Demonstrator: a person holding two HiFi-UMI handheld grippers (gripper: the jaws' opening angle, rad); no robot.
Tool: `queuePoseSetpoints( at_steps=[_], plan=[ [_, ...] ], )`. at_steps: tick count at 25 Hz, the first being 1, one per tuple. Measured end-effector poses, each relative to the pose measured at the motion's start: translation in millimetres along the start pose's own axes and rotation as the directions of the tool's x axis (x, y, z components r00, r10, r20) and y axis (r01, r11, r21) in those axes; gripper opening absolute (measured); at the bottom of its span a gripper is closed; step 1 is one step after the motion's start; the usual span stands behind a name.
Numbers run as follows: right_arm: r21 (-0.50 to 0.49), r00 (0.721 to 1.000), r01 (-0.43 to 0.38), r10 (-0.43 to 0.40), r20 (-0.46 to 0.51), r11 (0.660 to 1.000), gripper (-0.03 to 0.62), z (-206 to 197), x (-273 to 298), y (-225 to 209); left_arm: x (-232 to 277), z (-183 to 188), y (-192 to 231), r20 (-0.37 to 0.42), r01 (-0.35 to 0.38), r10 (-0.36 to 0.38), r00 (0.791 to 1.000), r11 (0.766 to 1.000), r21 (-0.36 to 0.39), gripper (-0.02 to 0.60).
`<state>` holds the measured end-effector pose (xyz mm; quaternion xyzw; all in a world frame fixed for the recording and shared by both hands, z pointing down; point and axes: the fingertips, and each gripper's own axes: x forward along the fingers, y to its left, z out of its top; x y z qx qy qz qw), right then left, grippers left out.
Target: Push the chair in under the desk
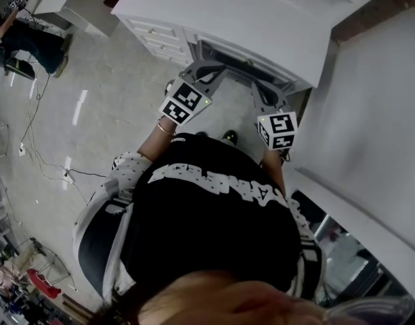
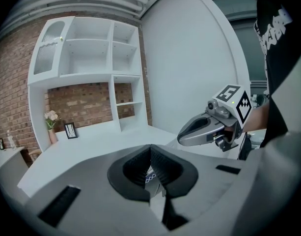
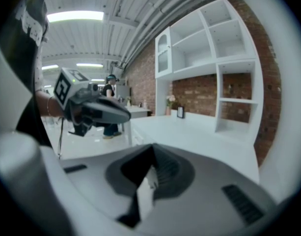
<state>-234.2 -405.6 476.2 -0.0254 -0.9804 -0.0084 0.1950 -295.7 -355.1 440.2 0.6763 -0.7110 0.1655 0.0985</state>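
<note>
While the person stands facing one white desk (image 1: 241, 19), two grippers reach toward its front edge, each bearing one marker cube. At far left of the head view another person (image 1: 28, 36) sits by a second white table, and a few loose cables (image 1: 45, 161) trail over the pale floor (image 1: 105, 93). Next comes the desk's bank of drawers (image 1: 156, 34). The left gripper (image 2: 150, 162) has its fingers pressed together with nothing between them. Between the two grippers, just ahead of their tips, a dark strip (image 1: 242, 65) with pale bars sits in the opening under the desk's front edge. I cannot tell whether this is the back of the chair; no other part of a chair shows. The right gripper (image 3: 152, 168) is likewise closed tight and empty, held level with the left one, and neither can be seen touching that strip. On the desk top stand one vase of flowers (image 2: 51, 127) and one small frame (image 2: 69, 130), side by side against a brick wall (image 2: 13, 82). Above them hangs one white shelf unit (image 2: 91, 58). A plain white wall (image 1: 376, 114) closes off the right side next to the desk.
</note>
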Motion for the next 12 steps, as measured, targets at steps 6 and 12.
queuePoseSetpoints(
  at_steps=[6,12],
  plan=[
    [0.002,1.0,-0.004,0.004,0.005,1.0,0.031,2.3,-3.0,5.5,-4.8,-4.2,-1.9,-0.003,-0.005,0.005,1.0,1.0,-0.013,0.035],
    [0.003,1.0,0.001,-0.001,-0.003,1.0,0.031,2.3,-6.4,6.4,-6.5,-3.7,-1.3,-0.004,-0.009,0.009,1.0,1.0,-0.019,0.035]
  ],
)
